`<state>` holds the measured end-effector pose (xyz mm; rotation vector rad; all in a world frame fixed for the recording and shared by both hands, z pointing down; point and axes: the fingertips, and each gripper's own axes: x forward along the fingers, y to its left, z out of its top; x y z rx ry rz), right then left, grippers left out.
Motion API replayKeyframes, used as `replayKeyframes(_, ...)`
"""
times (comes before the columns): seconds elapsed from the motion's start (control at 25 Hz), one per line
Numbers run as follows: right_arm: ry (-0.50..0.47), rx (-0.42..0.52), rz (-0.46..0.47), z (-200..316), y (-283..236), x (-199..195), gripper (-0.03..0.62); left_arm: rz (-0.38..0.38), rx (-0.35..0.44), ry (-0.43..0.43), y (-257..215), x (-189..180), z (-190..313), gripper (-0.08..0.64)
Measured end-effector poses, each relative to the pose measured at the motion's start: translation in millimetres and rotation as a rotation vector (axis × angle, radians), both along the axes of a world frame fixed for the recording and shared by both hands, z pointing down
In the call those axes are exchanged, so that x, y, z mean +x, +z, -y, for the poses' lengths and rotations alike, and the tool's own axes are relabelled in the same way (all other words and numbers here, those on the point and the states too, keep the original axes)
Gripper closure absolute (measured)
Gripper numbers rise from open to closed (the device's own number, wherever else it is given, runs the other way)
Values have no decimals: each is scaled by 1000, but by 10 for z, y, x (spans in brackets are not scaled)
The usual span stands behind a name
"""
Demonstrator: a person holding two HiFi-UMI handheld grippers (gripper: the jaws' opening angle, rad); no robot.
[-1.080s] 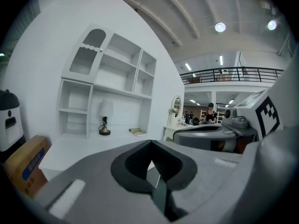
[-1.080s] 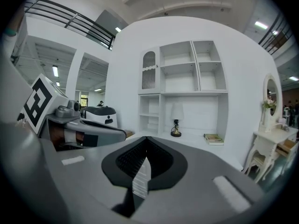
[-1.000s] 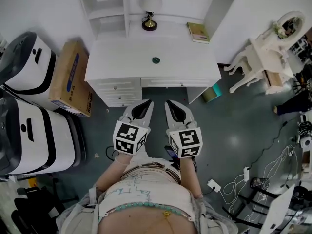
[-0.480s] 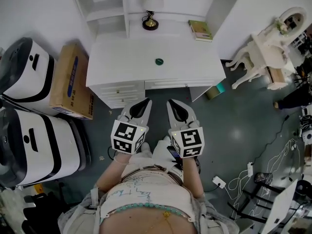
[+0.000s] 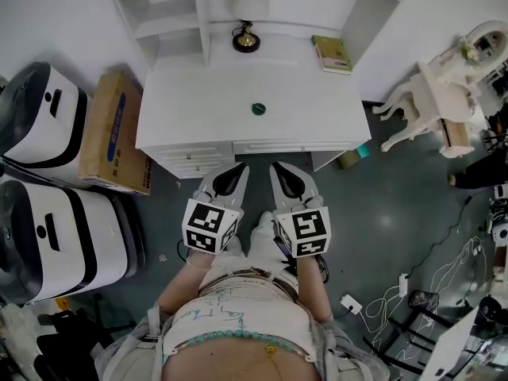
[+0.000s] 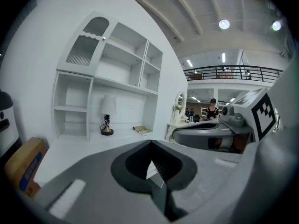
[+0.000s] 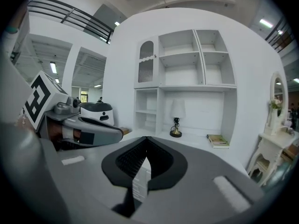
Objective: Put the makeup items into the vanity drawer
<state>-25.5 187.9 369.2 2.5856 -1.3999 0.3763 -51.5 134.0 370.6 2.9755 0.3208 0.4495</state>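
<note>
Both pressed together and empty, the left hand-held gripper point(image 5: 240, 167) and right hand-held gripper point(image 5: 275, 166) hang mid-frame before the vanity. A small round green item point(image 5: 258, 109) sits mid-counter point(image 5: 190, 94). The drawer point(image 5: 274, 146) looks closed; this seems the approach, and opening it likely comes next.

The one makeup item I can make out is a small, round, dark green item point(image 5: 259, 109), low and flat as I look down on it. Whether it is a pot or a compact I cannot tell. It lies on the white counter point(image 5: 198, 94) of the vanity, about midway across and nearer the front edge than the back. Below that edge the drawers show only as narrow white fronts. A wide, shallow centre drawer point(image 5: 274, 146) sits almost straight under the green item. A stack of drawers point(image 5: 193, 162) with small dark knobs is at the left. Every front sits flush, all shut.
</note>
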Motion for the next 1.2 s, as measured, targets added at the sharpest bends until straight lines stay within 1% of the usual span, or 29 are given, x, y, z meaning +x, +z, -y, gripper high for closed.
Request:
replayKeyframes(0.08,-17,-3,-4,24,-3,136,565,-4,0,0,-9,139,-20,558)
replayKeyframes(0.2,-44,-7,-4,40,6,332,565,-3,-4,-20,-5,328,-30,558)
replayKeyframes(0.44,-104,-10,-3,50,1,698,565,-5,-7,-86,-34,664,-11,558)
replayKeyframes(0.72,-182,-4,-4,13,-13,1084,565,-10,2,-169,-51,952,19,558)
replayKeyframes(0.84,-220,-3,8,19,12,1202,565,-25,-8,-189,-46,1037,31,558)
replayKeyframes(1.0,-260,-5,23,88,58,1271,565,-9,6,-235,-10,1060,119,558)
replayKeyframes(1.2,-267,-20,30,217,116,1342,565,-5,-2,-259,17,1091,288,558)
